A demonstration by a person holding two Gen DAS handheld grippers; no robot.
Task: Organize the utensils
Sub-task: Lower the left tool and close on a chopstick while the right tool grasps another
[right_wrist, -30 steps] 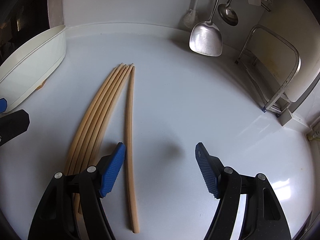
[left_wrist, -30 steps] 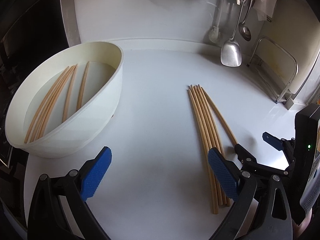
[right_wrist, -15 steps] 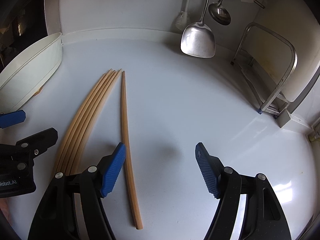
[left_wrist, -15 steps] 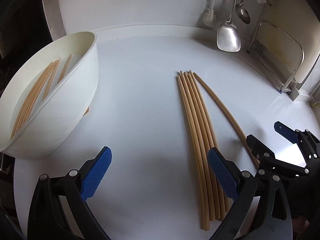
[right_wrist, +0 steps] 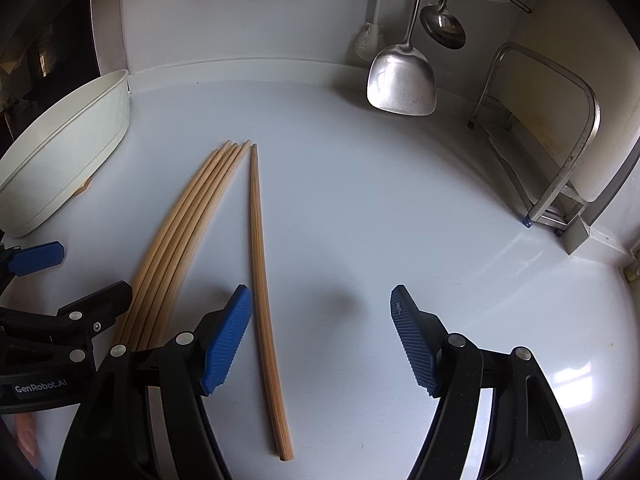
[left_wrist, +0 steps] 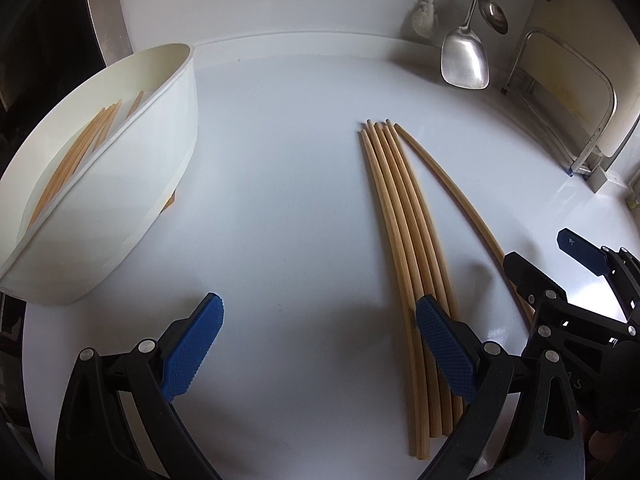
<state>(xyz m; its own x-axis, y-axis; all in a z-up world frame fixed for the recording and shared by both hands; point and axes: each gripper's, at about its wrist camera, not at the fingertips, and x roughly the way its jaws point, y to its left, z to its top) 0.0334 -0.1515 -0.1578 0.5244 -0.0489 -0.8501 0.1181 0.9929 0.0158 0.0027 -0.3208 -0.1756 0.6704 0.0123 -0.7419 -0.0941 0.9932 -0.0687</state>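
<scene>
Left tongs (left_wrist: 316,344) jaws apart, nothing between them, hovering over the white worktop (left_wrist: 280,160). Right tongs (right_wrist: 322,340) also apart, empty. The lone chopstick (right_wrist: 262,280) lies just inside the right tongs' left pad, not clamped.

Chopstick bundle (left_wrist: 404,232): five together on the worktop, at 1 o'clock from the left tongs, whose right pad overlaps the bundle's near end in the left wrist view. Lone stick just beside the bundle, fanned out toward 3 o'clock.

Around: white basin (left_wrist: 120,184) at 10 o'clock, holding more chopsticks (left_wrist: 76,156). Metal spatula (right_wrist: 402,80) and ladle (right_wrist: 442,26) hang at 12–1 o'clock on the back wall. Metal rack (right_wrist: 560,152) at 2 o'clock. Nothing blocks either tongs' path to the sticks.

Versus a second ago: left tongs have dropped closer to the worktop. Basin now seen more side-on. Right tongs' opening unchanged.
</scene>
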